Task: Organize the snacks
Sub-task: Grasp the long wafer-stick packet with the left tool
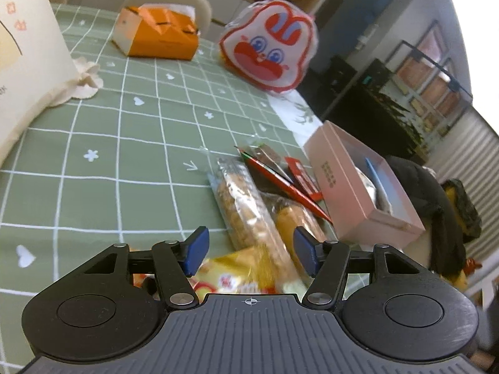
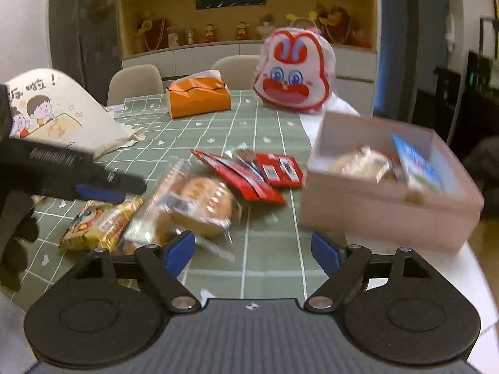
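Snacks lie on the green checked tablecloth [image 1: 124, 162]. My left gripper [image 1: 249, 251] is open and empty just above a long clear-wrapped biscuit pack [image 1: 246, 212], a bread pack [image 1: 296, 221] and a yellow snack bag [image 1: 230, 277]. A pink box [image 1: 361, 187] with snacks in it stands to the right. My right gripper [image 2: 252, 249] is open and empty above the cloth, in front of a wrapped bread [image 2: 202, 202], red packets [image 2: 249, 174], a yellow bag [image 2: 99, 221] and the pink box [image 2: 386, 180]. The left gripper [image 2: 99, 191] shows at the left.
An orange tissue box [image 1: 159, 32] and a red-and-white rabbit bag [image 1: 271, 43] stand at the far side. A cream tote bag [image 1: 28, 56] leans at the left. Chairs [image 2: 134, 81] stand behind the table. The table edge runs just right of the pink box.
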Demonstrator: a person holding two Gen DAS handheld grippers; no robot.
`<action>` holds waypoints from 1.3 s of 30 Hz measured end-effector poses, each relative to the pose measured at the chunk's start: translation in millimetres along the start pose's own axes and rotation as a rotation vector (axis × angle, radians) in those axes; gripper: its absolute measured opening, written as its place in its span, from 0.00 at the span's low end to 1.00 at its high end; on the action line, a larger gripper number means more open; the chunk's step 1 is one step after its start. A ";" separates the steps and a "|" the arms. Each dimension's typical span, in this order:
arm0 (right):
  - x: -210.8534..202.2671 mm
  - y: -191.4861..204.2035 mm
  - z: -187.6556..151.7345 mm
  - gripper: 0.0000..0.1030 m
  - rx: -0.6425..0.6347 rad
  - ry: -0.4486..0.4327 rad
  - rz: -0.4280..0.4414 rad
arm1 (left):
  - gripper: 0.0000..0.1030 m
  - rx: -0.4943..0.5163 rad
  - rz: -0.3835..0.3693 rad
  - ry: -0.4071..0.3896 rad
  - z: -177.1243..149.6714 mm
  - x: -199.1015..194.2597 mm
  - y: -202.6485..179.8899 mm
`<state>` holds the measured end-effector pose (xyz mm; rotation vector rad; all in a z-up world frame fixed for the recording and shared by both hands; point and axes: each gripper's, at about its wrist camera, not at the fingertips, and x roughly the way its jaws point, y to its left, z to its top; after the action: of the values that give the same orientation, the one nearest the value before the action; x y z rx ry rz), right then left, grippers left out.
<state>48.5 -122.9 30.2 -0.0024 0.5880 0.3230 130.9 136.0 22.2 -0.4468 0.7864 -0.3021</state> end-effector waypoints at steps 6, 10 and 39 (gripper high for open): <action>4.2 -30.0 -15.7 0.80 0.127 -0.011 0.026 | 0.52 0.079 0.106 0.051 8.0 36.1 -20.4; -0.7 -41.0 -19.7 0.83 0.203 -0.047 0.046 | 0.48 0.220 0.172 0.082 3.3 41.9 -40.8; 55.6 -3.3 40.7 0.83 0.088 0.101 0.085 | 0.46 0.469 0.139 0.057 -54.3 -1.0 -58.1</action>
<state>115.2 -105.7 33.5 0.0919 0.7037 0.3806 84.7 71.4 17.7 0.0575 0.7693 -0.3578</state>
